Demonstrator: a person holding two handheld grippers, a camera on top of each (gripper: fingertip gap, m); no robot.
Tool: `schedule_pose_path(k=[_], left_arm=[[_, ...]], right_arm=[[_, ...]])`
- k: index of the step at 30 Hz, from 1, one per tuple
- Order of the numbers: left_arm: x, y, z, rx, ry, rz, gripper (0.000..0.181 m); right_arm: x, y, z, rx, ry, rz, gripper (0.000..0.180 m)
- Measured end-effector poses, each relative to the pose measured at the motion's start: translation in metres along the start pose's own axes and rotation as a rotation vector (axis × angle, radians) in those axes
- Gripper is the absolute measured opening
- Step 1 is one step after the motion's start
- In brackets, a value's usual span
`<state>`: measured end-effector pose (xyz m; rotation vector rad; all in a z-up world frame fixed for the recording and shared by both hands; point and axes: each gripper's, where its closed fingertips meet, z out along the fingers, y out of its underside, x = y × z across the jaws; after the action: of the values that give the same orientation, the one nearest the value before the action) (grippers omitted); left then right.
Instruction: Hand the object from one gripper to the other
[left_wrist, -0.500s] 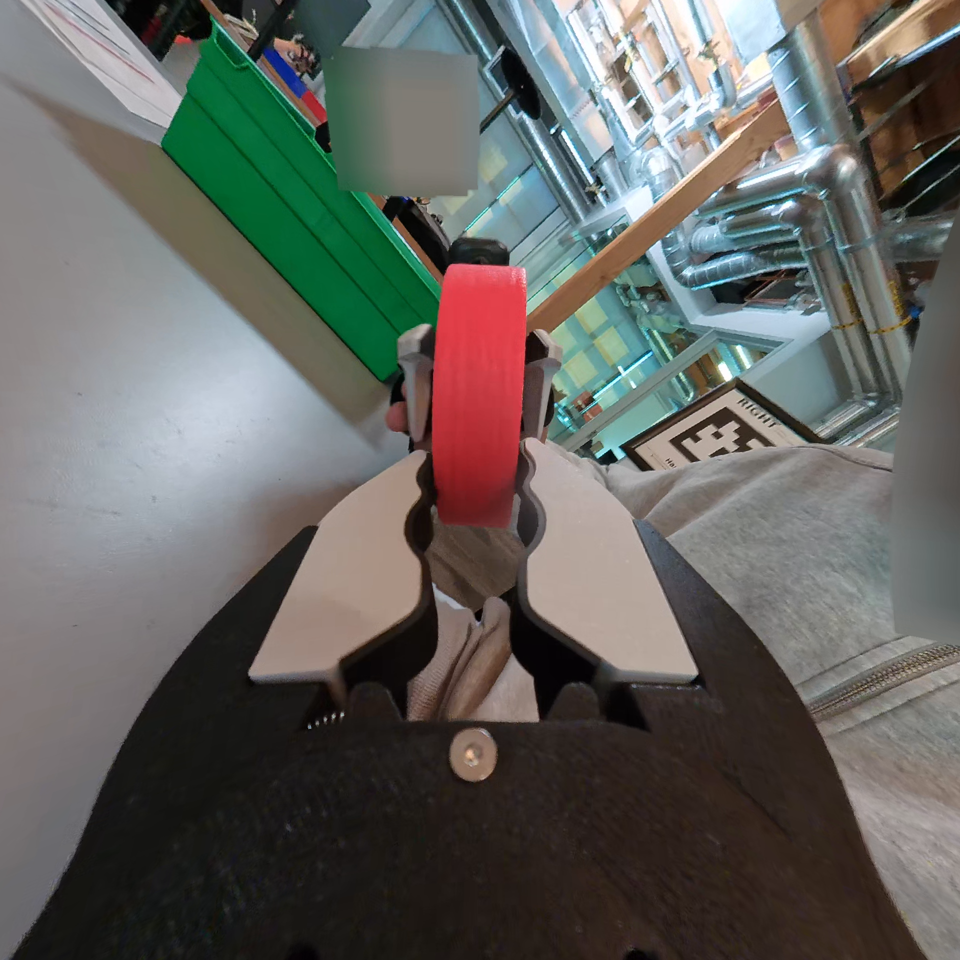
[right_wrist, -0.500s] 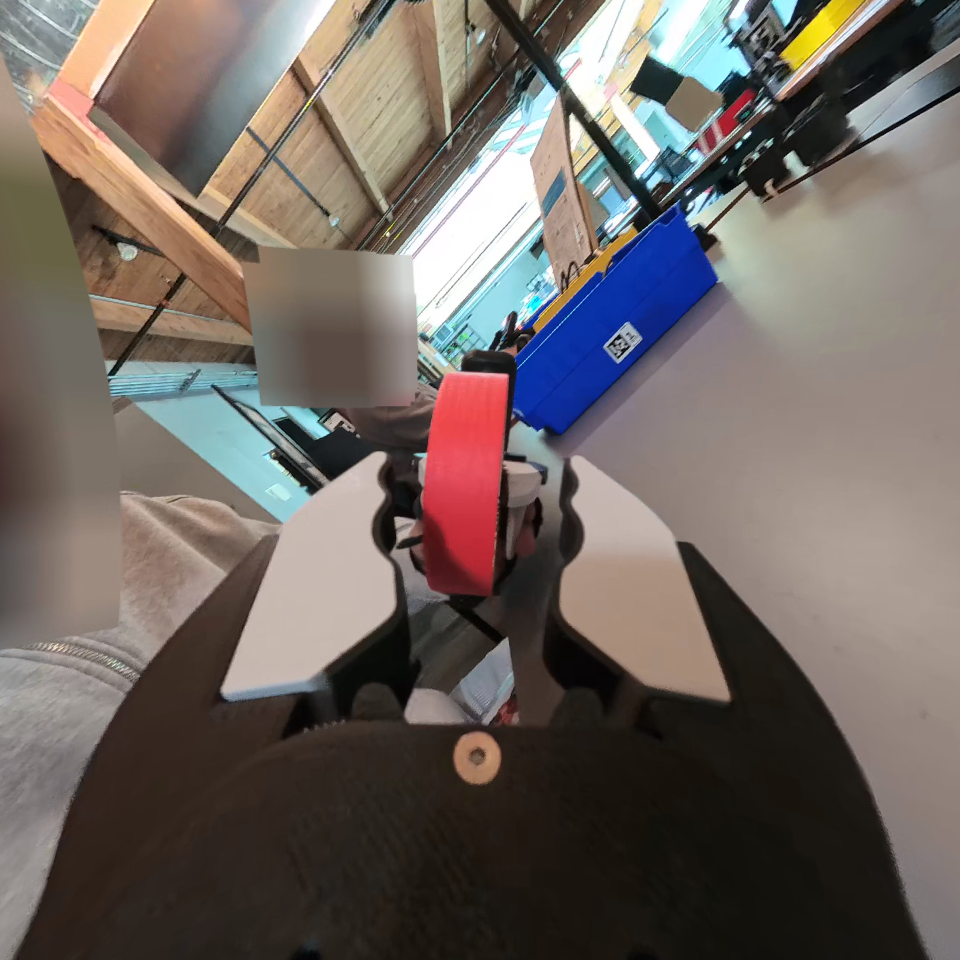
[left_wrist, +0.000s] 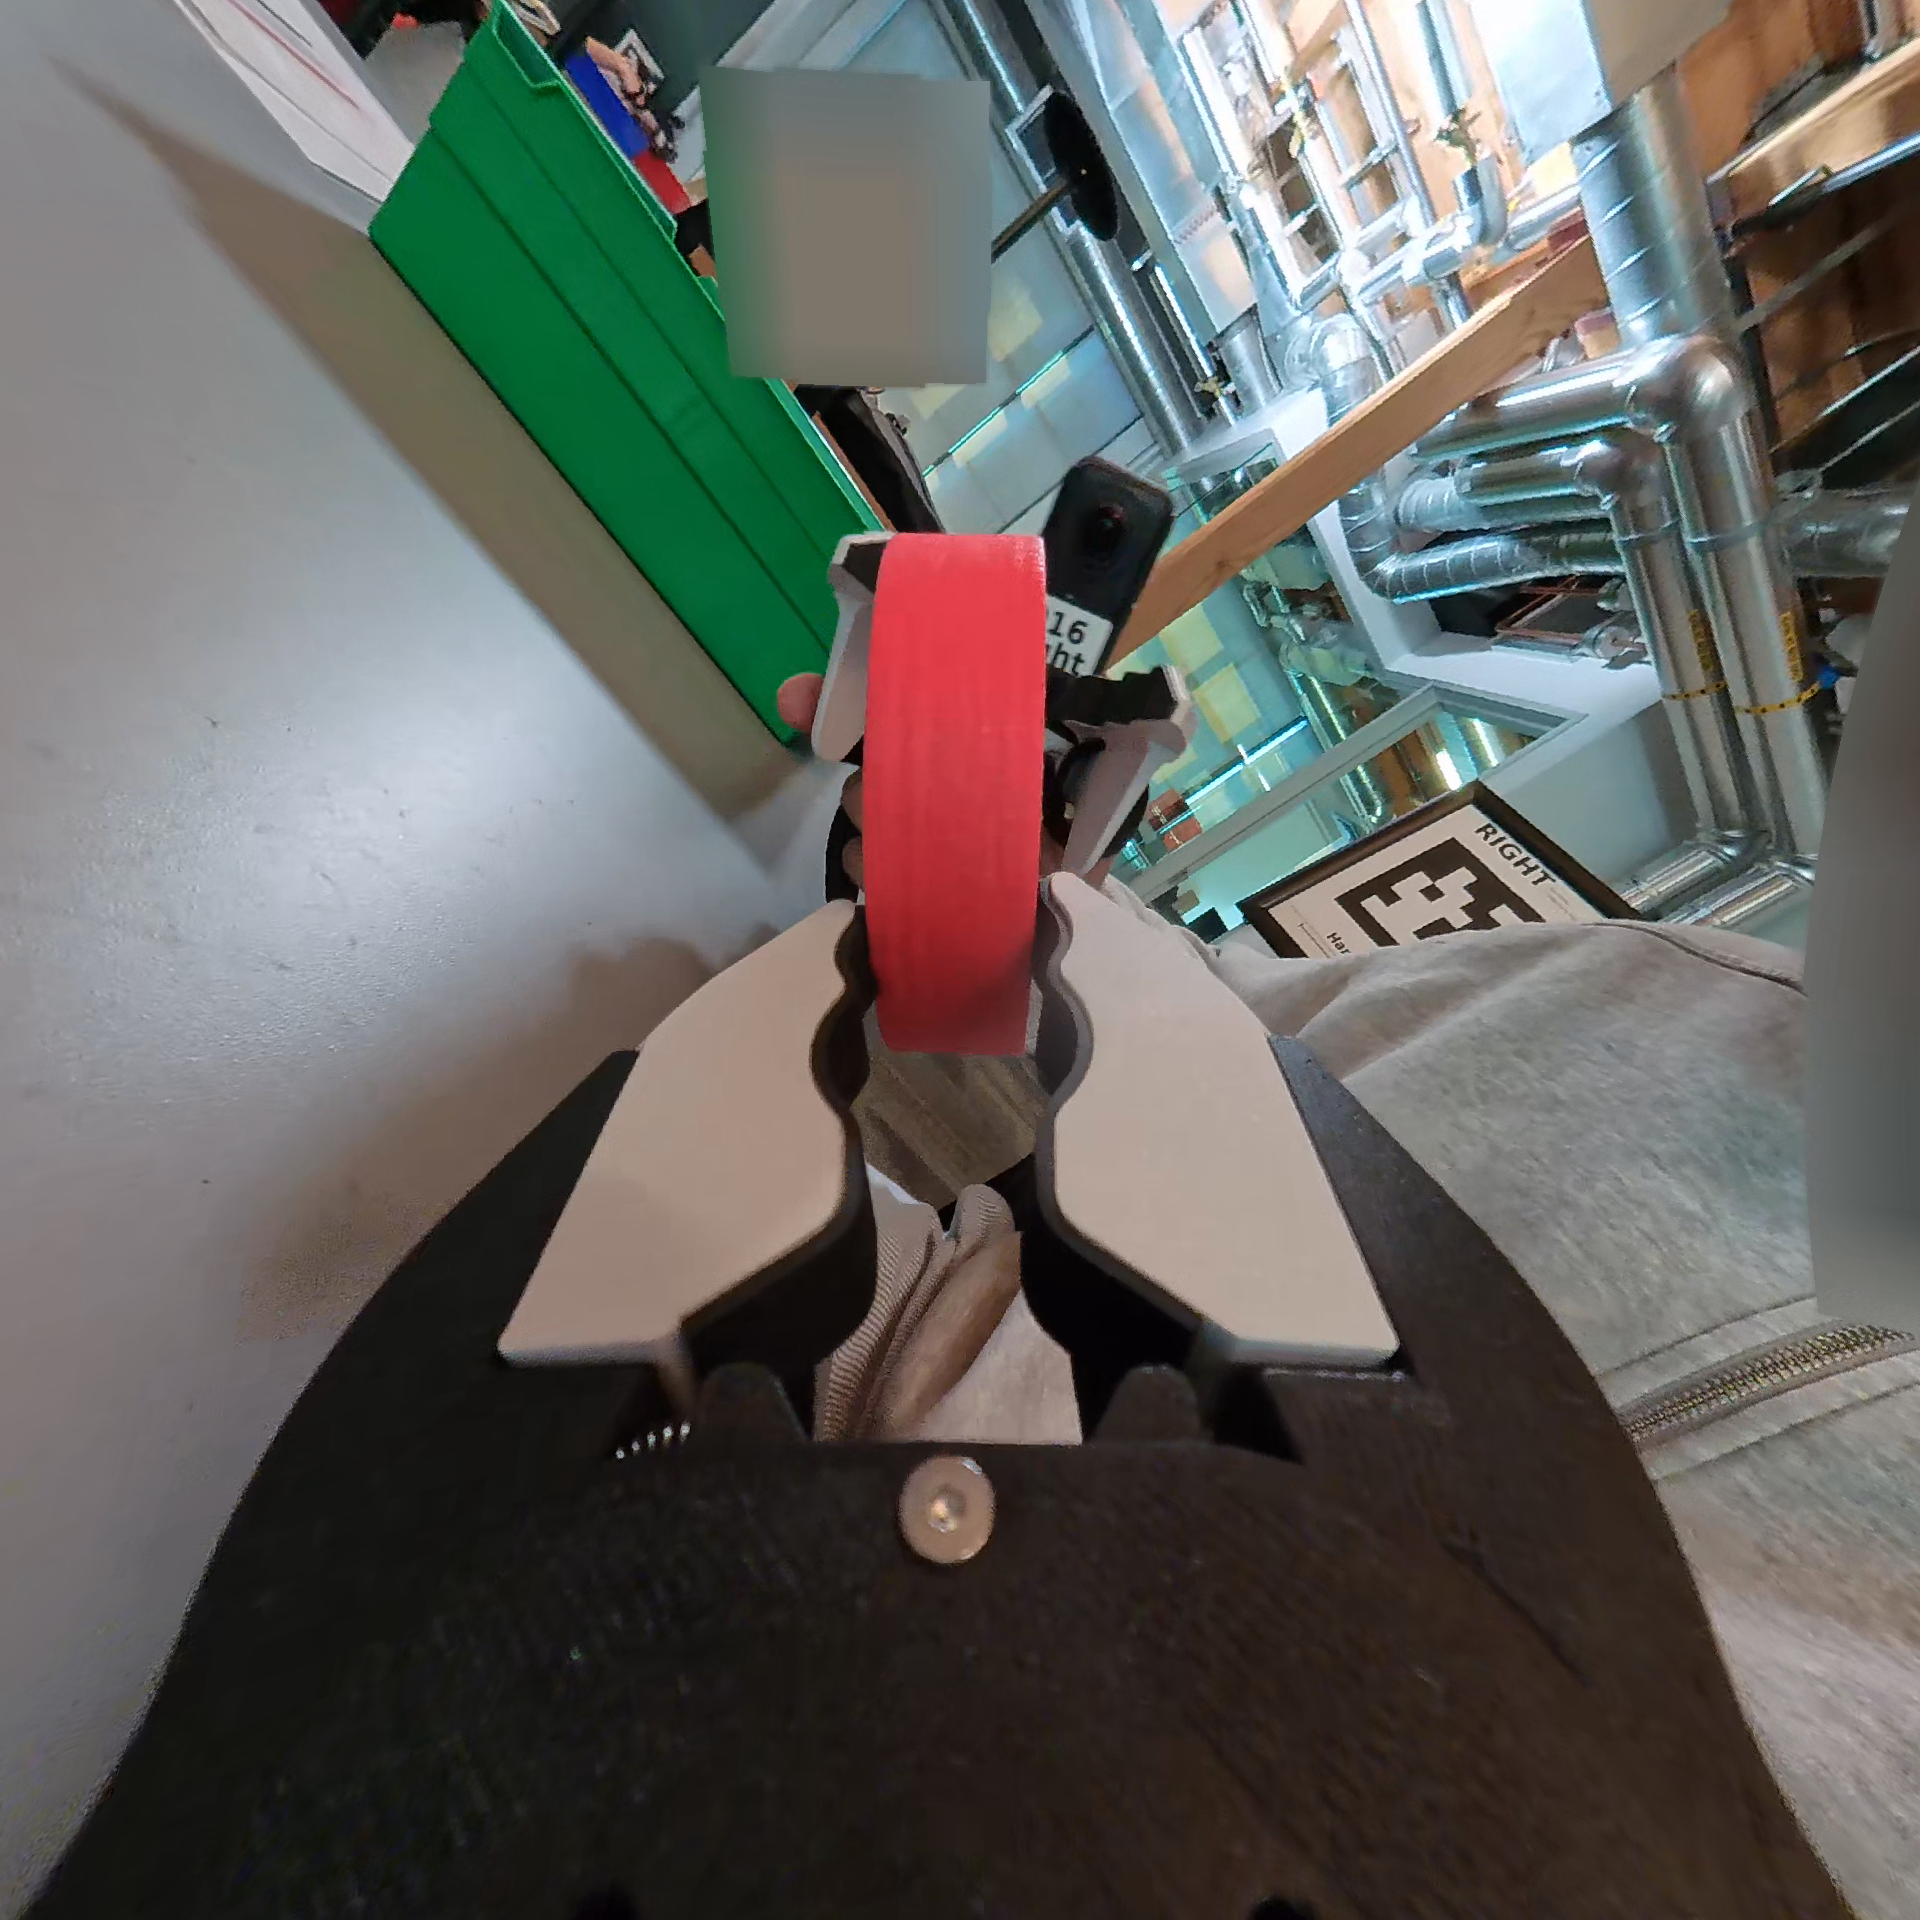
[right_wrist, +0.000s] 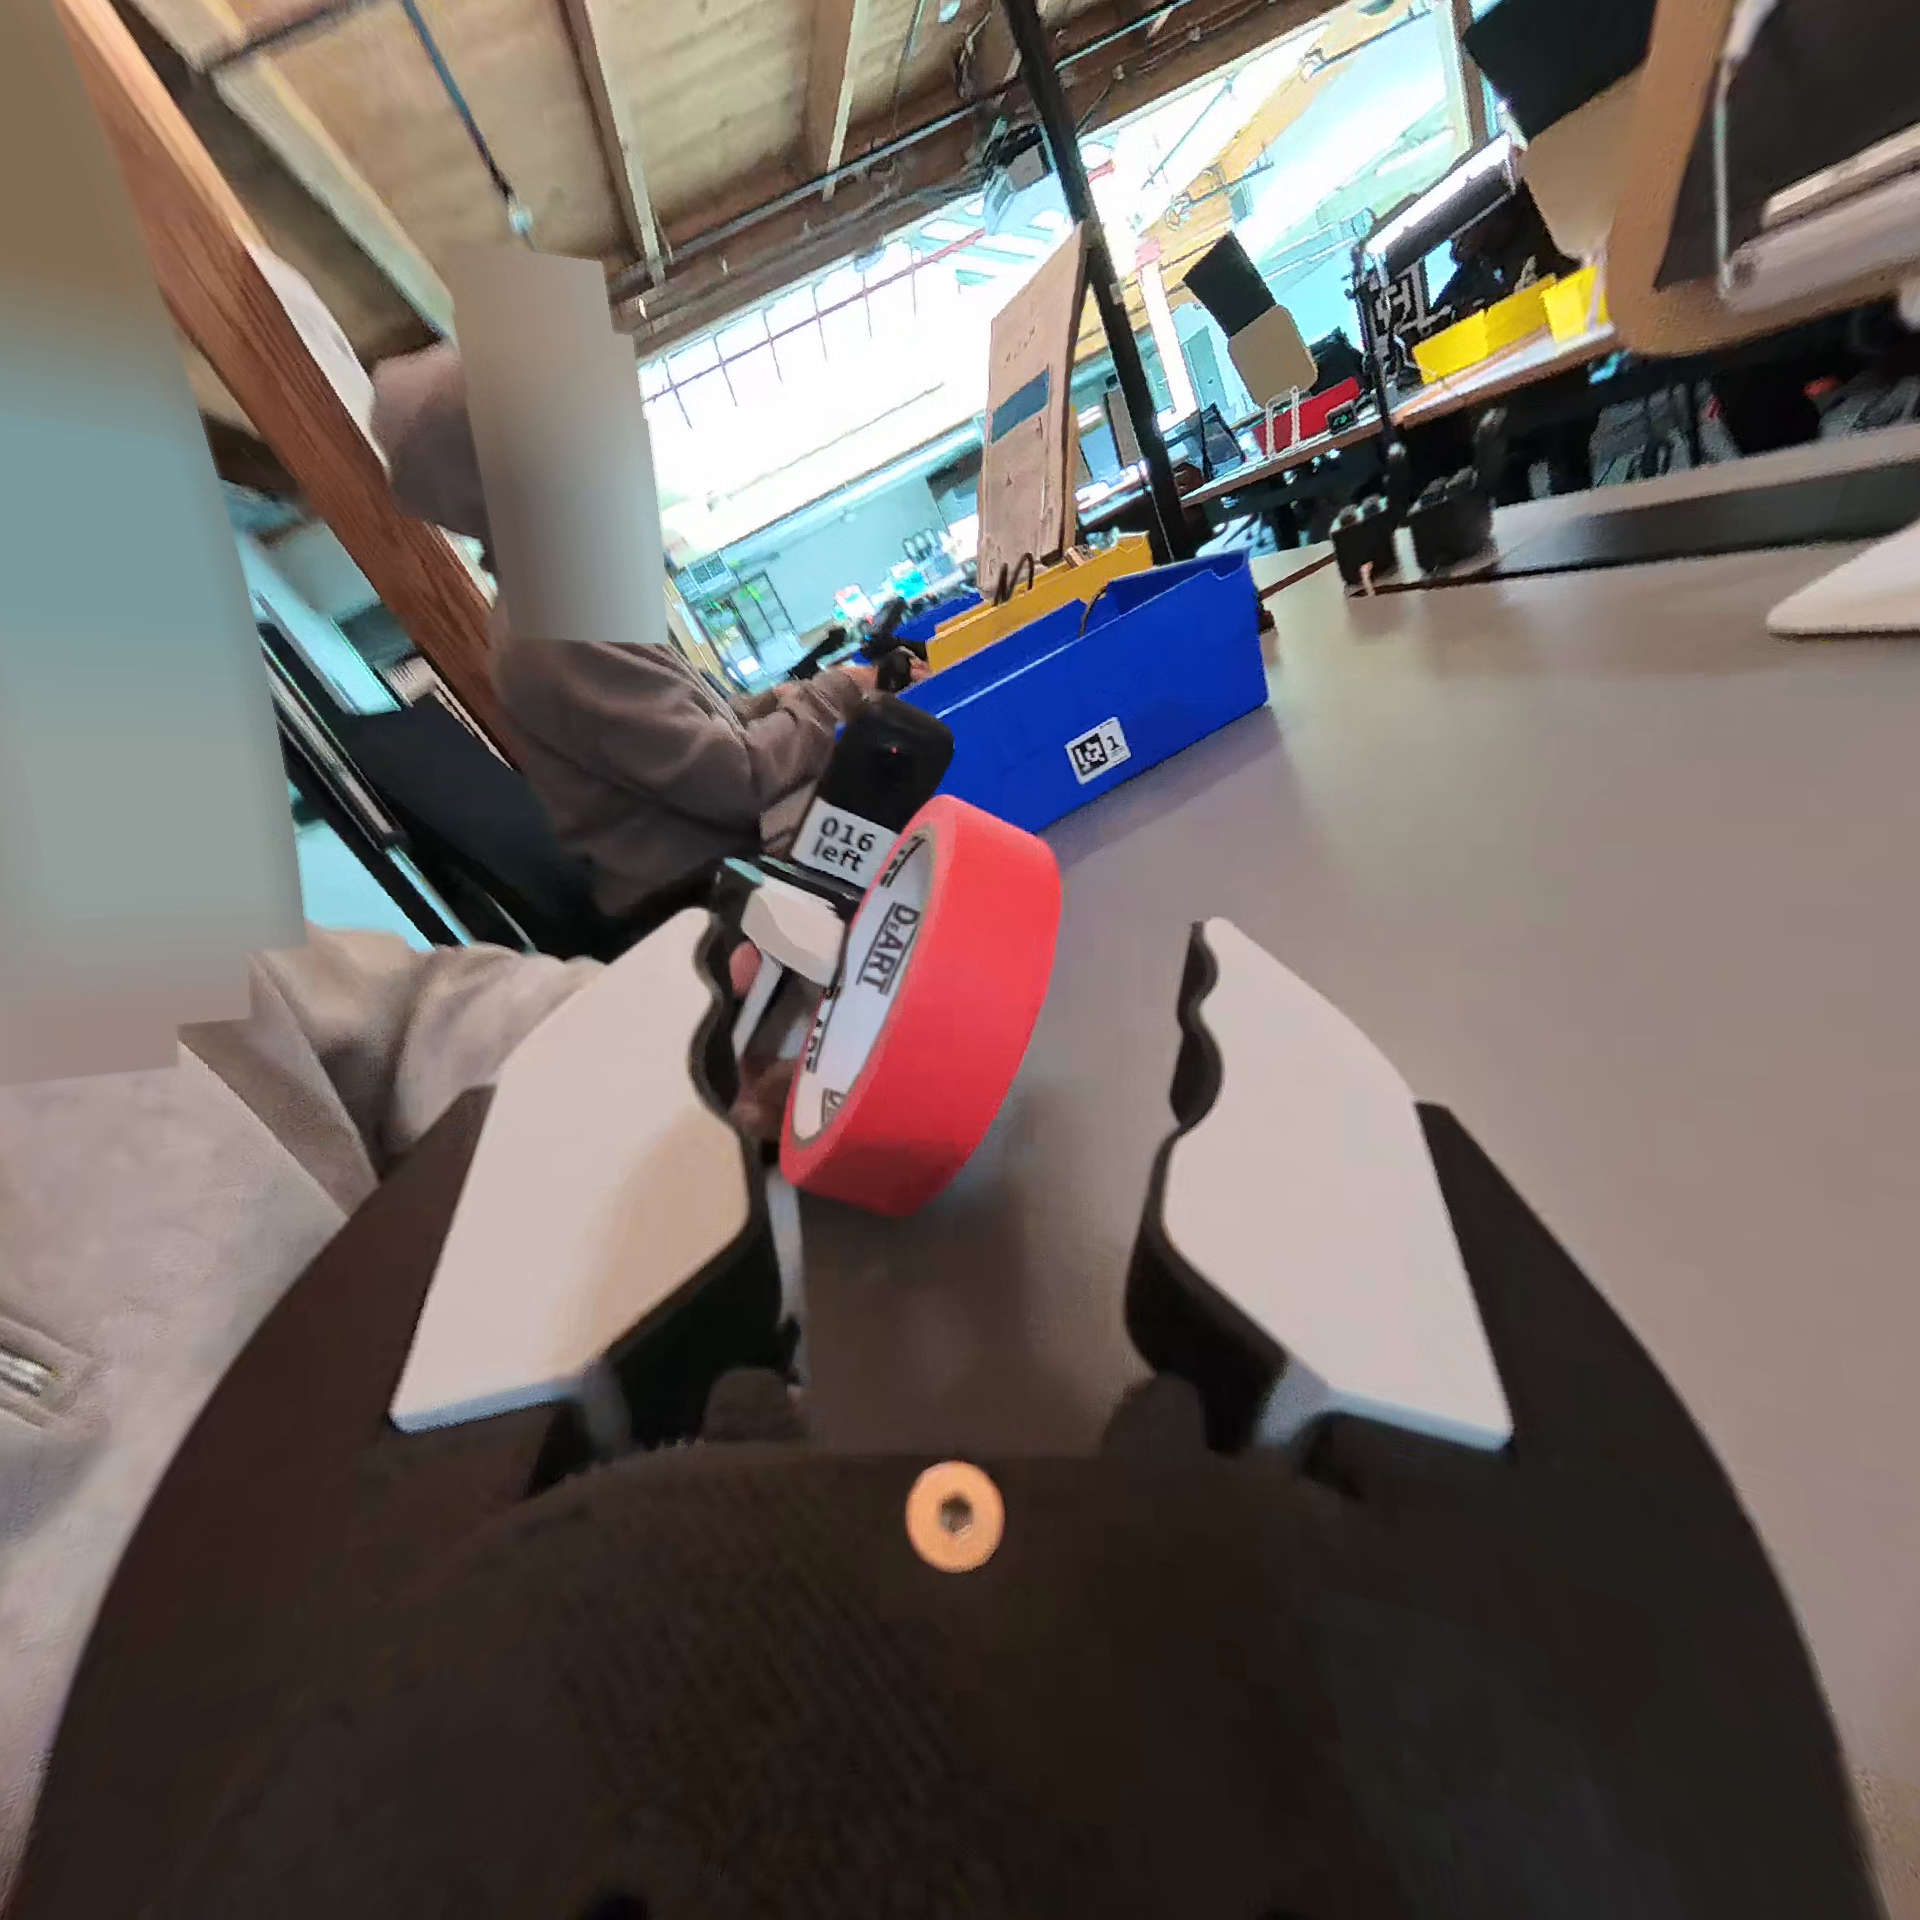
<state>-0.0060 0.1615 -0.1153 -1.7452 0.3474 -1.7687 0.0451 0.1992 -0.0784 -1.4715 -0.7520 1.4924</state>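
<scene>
A red tape roll (left_wrist: 954, 790) stands on edge, clamped between the tips of my left gripper (left_wrist: 951, 914). Beyond it in the left wrist view, one of the right gripper's fingers (left_wrist: 844, 675) shows on each side of the roll, spread apart and not touching it. In the right wrist view my right gripper (right_wrist: 953, 928) is wide open. The tape roll (right_wrist: 935, 1008) sits between its tips, nearer the left finger and tilted, with its white core showing. One of the left gripper's fingers (right_wrist: 795, 925) shows behind the roll, holding it above the grey table (right_wrist: 1507, 831).
A green bin (left_wrist: 623, 343) stands on the table to the left. A blue bin (right_wrist: 1122, 707) stands at the back, and a white monitor foot (right_wrist: 1849, 592) at the far right. A grey sleeve (left_wrist: 1558, 1143), a framed marker board (left_wrist: 1455, 894) and a seated person (right_wrist: 644, 748) are nearby. The grippers' ends are close to 8 cm from one another.
My right gripper has opened wider and swung, so the tape roll now shows from an angle. My left gripper still grips the roll; the right fingers have spread away from it.
</scene>
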Motion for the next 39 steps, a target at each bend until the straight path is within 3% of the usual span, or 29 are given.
schedule_pose_path(k=[6,12,17,24,39], left_arm=[[-0.001,0.001,-0.001,-0.009,0.001,-0.023,0.03],[0.001,0.008,0.002,-0.046,0.042,-0.098,0.03],[0.002,0.008,0.002,-0.049,0.041,-0.092,0.03],[-0.003,0.002,-0.001,-0.017,0.002,-0.05,0.03],[-0.007,0.001,-0.003,-0.004,-0.014,-0.041,0.03]], right_arm=[[-0.031,0.009,0.006,-0.055,-0.094,-0.402,0.113],[-0.03,0.04,0.01,-0.238,-0.041,-0.793,0.131],[-0.028,0.038,0.011,-0.224,-0.031,-0.741,0.128],[-0.023,0.007,0.001,-0.08,-0.004,-0.572,0.103],[-0.023,0.008,0.0,-0.096,0.014,-0.625,0.089]])
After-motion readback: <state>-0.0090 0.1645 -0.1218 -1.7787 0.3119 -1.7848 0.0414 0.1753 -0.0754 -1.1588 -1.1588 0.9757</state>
